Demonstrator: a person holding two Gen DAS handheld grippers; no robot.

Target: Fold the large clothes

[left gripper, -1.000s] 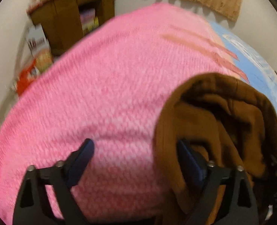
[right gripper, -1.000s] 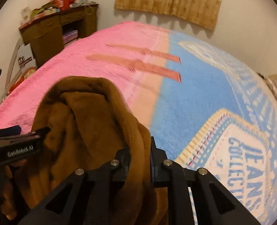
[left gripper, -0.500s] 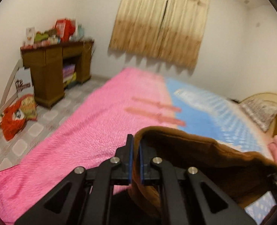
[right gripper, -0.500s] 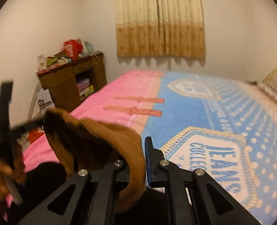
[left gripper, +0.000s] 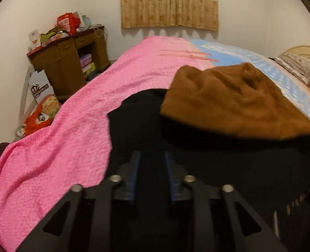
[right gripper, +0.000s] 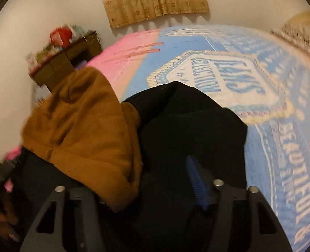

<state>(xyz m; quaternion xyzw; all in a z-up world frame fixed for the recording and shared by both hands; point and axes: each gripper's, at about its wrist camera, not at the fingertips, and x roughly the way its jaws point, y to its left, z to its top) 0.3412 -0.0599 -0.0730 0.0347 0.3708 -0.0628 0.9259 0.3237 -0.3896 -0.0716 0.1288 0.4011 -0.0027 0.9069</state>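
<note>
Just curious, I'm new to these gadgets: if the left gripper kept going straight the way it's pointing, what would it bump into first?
Probably the black garment, already between the left gripper's fingers.

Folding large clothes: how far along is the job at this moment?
Done: the brown garment lies in a rough, lumpy bundle on a black garment on the bed.
In hand: nothing looks gripped. The left tongs and right tongs have just been opening, with only black cloth showing between them.
Left: the brown bundle probably needs squaring, and the black garment looks unfolded.
</note>
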